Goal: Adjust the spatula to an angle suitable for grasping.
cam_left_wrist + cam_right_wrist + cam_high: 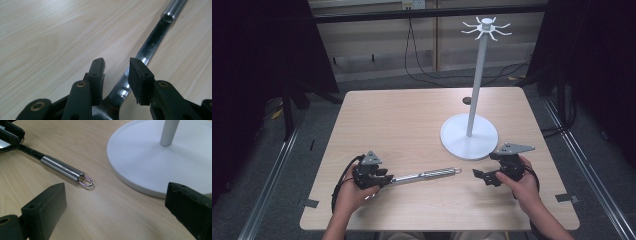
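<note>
Glossy metal utensil handle [62, 168], matt white stand [140, 157], wood-grain table [402, 120].

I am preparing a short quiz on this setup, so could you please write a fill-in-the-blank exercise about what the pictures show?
1. The metal utensil lies flat on the wooden ____.
2. The left hand-held gripper has its jaws on either side of the utensil's ____.
3. The hanging loop at the handle's end points toward the ____ hand-held gripper.
4. The white hook stand rests on a ____ base.

Missing words: table; shaft; right; round

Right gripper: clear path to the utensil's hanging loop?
Probably yes. The right gripper is open and faces the loop, with bare table between; the stand base sits off to the side.
</note>
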